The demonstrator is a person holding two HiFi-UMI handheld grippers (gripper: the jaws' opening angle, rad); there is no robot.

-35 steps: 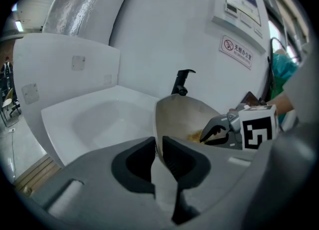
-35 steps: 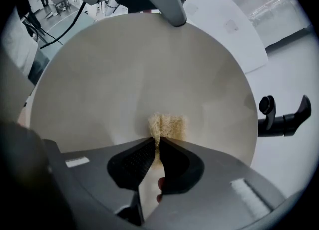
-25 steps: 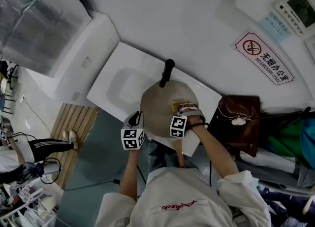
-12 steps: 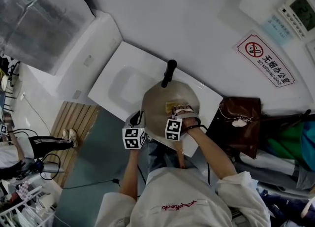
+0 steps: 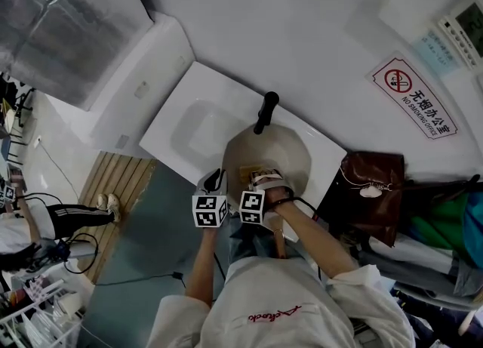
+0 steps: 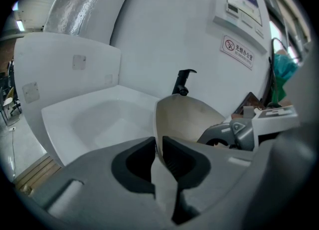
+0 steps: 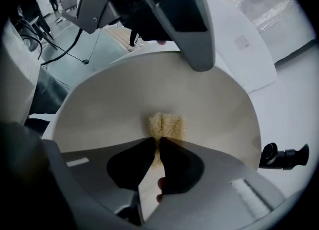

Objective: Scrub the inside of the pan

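Observation:
A beige pan (image 5: 281, 152) with a black handle (image 5: 265, 112) rests tilted over the right end of a white sink (image 5: 198, 129). My left gripper (image 5: 217, 181) is shut on the pan's near rim (image 6: 155, 144), which runs up between the jaws. My right gripper (image 5: 261, 177) is shut on a yellow sponge (image 7: 167, 124) and presses it flat against the inside of the pan (image 7: 149, 87). The sponge (image 5: 250, 174) sits near the pan's near-left wall. In the right gripper view the left gripper (image 7: 169, 19) shows over the far rim, and the handle (image 7: 284, 156) at the lower right.
A brown bag (image 5: 370, 182) lies just right of the pan. A no-smoking sign (image 5: 415, 94) hangs on the white wall behind. Wooden slats (image 5: 113, 188) and a standing person's legs (image 5: 53, 222) are on the floor at the left. A silver duct (image 5: 60, 22) fills the upper left.
My right gripper has drawn the sponge across the pan's inside, from its right side toward the near-left wall, closer to the left gripper. The left gripper keeps its hold on the rim.

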